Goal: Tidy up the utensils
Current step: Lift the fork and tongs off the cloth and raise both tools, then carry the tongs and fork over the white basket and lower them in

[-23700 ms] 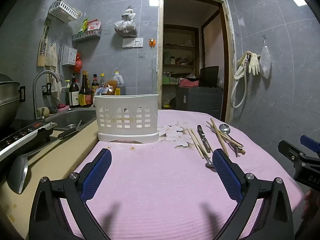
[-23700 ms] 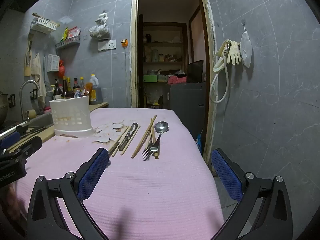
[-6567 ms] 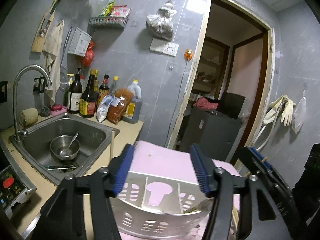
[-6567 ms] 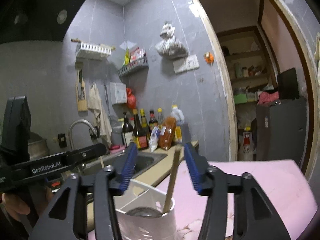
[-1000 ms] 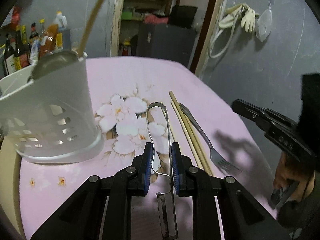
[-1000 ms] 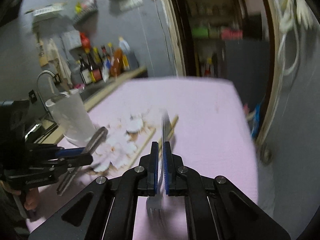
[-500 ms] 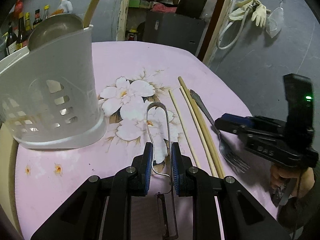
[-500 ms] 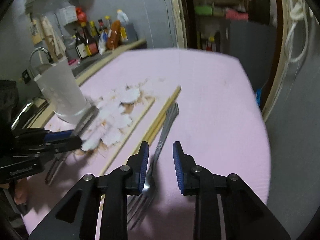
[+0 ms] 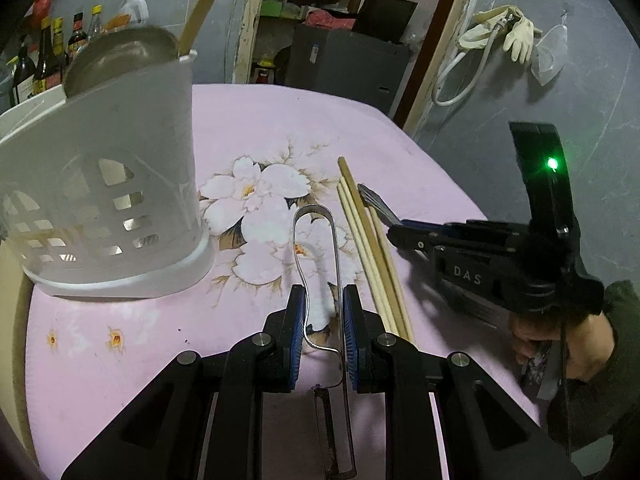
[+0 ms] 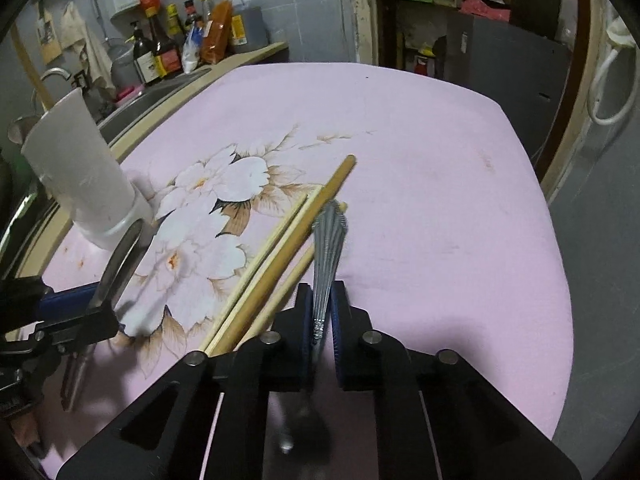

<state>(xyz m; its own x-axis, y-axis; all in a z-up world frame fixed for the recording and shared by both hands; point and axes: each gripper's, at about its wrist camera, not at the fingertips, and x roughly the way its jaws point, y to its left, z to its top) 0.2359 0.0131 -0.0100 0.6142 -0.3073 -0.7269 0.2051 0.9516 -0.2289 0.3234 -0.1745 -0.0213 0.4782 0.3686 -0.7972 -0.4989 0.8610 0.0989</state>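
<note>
Grippers (image 9: pixel 322 320) (image 10: pixel 321 320) angled down at utensils

Table under a pink cloth (image 9: pixel 256 128) with a white flower print (image 9: pixel 260 196) near its middle. White slotted utensil basket (image 9: pixel 108 200) stands on the cloth at its left side, beside the print. Right of the print, wooden chopsticks (image 9: pixel 368 248) lie side by side, roughly parallel, running away from the camera. Metal fork (image 10: pixel 328 240) lies just right of them, handle touching or overlapping one stick. Metal peeler (image 9: pixel 320 272) sits over the print, left of the chopsticks; whether it rests on the cloth cannot be told.
</note>
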